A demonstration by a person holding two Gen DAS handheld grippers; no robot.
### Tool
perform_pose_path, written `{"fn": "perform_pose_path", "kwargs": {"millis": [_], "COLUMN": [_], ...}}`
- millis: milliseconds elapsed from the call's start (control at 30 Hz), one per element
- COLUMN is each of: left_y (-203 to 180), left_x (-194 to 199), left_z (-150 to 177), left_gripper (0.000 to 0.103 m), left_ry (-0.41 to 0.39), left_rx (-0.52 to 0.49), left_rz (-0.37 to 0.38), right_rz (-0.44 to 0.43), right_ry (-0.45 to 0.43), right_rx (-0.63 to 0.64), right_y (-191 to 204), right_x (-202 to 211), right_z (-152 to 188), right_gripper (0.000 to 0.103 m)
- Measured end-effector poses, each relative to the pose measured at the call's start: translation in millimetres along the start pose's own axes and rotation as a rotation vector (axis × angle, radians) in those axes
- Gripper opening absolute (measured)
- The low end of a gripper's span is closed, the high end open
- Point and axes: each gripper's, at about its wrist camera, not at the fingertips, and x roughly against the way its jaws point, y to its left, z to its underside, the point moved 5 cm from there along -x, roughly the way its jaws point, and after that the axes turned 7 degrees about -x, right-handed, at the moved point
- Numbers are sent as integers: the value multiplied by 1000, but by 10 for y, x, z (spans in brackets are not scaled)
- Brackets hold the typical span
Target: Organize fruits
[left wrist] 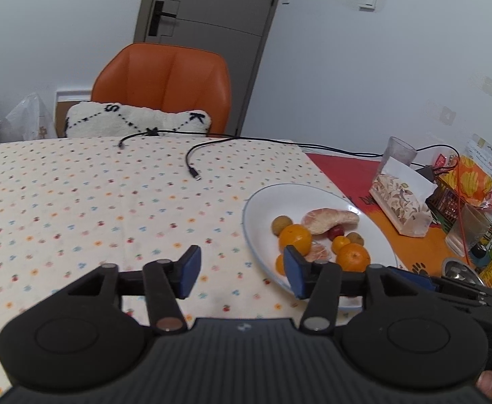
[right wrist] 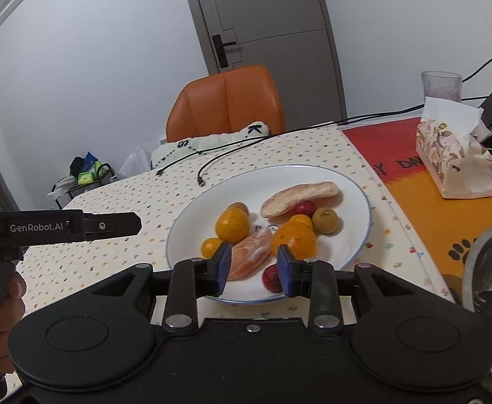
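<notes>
My table (left wrist: 77,202) carries a spotted cloth, and the white plate (right wrist: 347,181) of fruit sits on it toward the right side, just before the orange-and-red mat (right wrist: 424,222). An orange chair (left wrist: 165,84) with a white cushion stands at the far edge.

The plate holds two big oranges (right wrist: 232,225), a long pale pomelo wedge (right wrist: 300,197) at the back, a peeled orange segment (right wrist: 251,257) near the front, small yellow-orange fruits, brown round ones and red strawberries (right wrist: 272,277).

My left gripper (left wrist: 242,269) hangs over the cloth just left of the plate. Its jaws stand apart with nothing between them; only bare cloth shows in the gap. Its right pad overlaps the plate's near-left rim in view, in front of the small orange fruits.

My right gripper (right wrist: 252,267) points at the plate's near edge. Its jaws are parted more narrowly, and the peeled segment and one strawberry lie in the gap beyond the tips. The pads do not press on either, so it grasps nothing. From this side, my left gripper reaches in from the left, well short of the plate.
</notes>
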Motion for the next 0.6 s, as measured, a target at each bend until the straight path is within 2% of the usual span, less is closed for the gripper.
{"fn": "perform_pose_path", "kwargs": {"millis": [100,167,267,367,467,600], "left_y": [40,63,106,169,244,306], "left_x": [75,124,204,267,359,493], "left_z": [15,27,42,61,75,86], "left_gripper": [68,82,87,92,93,93], "left_ry": [-8,-15,-32,-26,-33,-40], "left_rx": [-2,-7,-7,-1,-2,-22], "left_rz": [-20,-46,-77,-92,-123,-154], "right_rz": [-8,-8,-10,-10,-10,-15], "right_ry": [3,0,-17,-22,-30,-32], "right_rx": [5,11,28,35,38,58], "right_y": [64,107,177,230,280,389], "right_x": [5,25,73,115,165,230], "right_z": [10,18,20,23,21,17], "right_gripper": [40,54,69,79,89,97]}}
